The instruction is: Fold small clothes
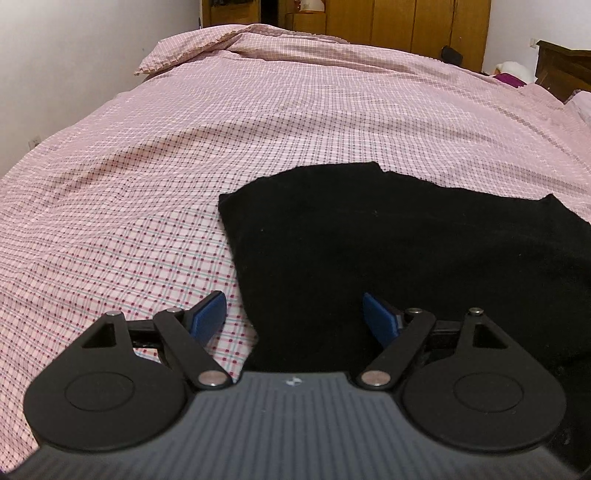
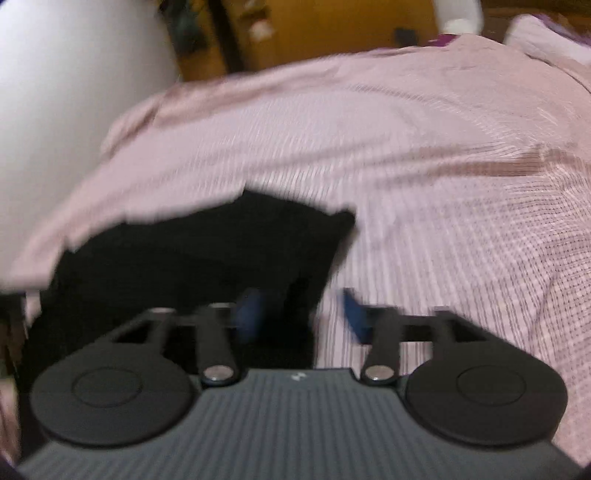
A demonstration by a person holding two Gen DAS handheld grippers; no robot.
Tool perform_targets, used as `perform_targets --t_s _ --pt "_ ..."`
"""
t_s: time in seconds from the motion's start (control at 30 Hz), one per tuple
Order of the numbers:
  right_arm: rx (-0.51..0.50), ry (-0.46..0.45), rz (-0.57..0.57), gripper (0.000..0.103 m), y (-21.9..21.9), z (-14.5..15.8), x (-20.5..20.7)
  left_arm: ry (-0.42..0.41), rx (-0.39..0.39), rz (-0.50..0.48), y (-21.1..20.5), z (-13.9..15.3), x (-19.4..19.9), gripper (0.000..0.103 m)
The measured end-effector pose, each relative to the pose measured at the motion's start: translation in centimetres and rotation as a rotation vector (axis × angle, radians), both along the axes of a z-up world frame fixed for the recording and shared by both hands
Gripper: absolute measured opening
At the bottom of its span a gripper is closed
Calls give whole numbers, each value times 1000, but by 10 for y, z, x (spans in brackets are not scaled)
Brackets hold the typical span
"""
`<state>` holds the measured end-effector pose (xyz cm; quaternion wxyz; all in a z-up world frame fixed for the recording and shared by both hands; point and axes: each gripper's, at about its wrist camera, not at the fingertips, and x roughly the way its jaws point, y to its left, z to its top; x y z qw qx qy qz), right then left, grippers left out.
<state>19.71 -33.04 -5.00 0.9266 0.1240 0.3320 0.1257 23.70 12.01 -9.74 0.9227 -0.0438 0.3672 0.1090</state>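
Fingers of the left gripper (image 1: 293,319) stand wide apart with nothing between the blue pads: the left blue pad (image 1: 207,314) lies over the pink checked cotton bedspread (image 1: 147,206), the right one over the flat black fabric garment (image 1: 388,251). Fingers of the right gripper (image 2: 301,314) are likewise parted and empty (this view is motion-blurred), straddling the garment's right edge.

Surface: the bedspread covers a wide bed, lightly creased, with a turned-back fold at the far end. Room: a white wall (image 1: 74,55) on the left, brown wooden wardrobes (image 1: 406,26) beyond the bed, a dark wooden headboard (image 1: 565,70) at far right.

Garment position: spread flat at the near edge of the bed, left edge straight. Open bedspread extends left, right and beyond it.

Pose: both grippers point downward at a slant toward the bed.
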Motion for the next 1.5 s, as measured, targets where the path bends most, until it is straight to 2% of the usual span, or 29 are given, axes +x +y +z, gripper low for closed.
perform_targets --t_s 0.07,0.1,0.2,0.23,0.27,0.3,0.33,0.43,0.5,0.53,0.7,0.8,0.9,0.97,1.07,1.13,1.23,1.4,1.43,1.47,1.5 --pt "131 20 -78 63 -17 -5 19 0 0 1 0 -1 0 85" --pt "201 60 -111 62 -25 -11 30 0 -1 2 1 -1 0 85" --pt "379 256 -153 62 -37 -34 56 0 0 3 1 -1 0 85" --pt "405 290 -144 56 -34 -39 60 -1 1 2 1 -1 0 85" --pt "405 295 -130 39 -30 -40 60 -1 1 1 1 -1 -1 85" --pt "389 279 -117 25 -24 -38 57 -2 1 2 1 -1 -1 85" --pt "359 240 -107 15 -18 -33 53 -3 1 1 1 -1 -1 85" --pt "277 51 28 12 6 -12 26 -6 2 -1 1 -1 -2 85" --pt "145 -48 159 12 29 1 3 -7 0 0 0 -1 -2 85" --pt "82 -70 223 12 40 3 -6 -8 -1 1 0 -1 -2 85" --pt "-111 20 434 12 84 -21 -32 -14 0 5 0 -2 -3 85" --pt "-154 101 466 15 95 -36 -43 -14 2 5 0 -2 -3 85" --pt "-177 88 467 21 98 -28 -60 -14 -2 2 0 -2 -3 85" --pt "-188 44 473 41 92 -19 -67 -15 -3 1 1 -3 -3 85" --pt "-218 -60 435 58 93 -5 -74 -16 -2 2 1 -3 -3 85" --pt "-231 -126 424 60 98 3 -77 -17 -2 5 1 -3 -3 85" --pt "-257 -156 450 60 118 -4 -75 -19 1 4 0 -3 -2 85" --pt "-454 -188 421 59 153 -37 -68 -38 -3 1 1 0 -5 85" --pt "-462 -190 422 49 153 -40 -64 -51 -4 -1 1 1 -7 85" --pt "-453 -191 422 19 152 -40 -62 -65 0 -4 2 3 -8 85" --pt "-443 -190 413 7 149 -37 -59 -84 7 -7 2 6 -10 85"
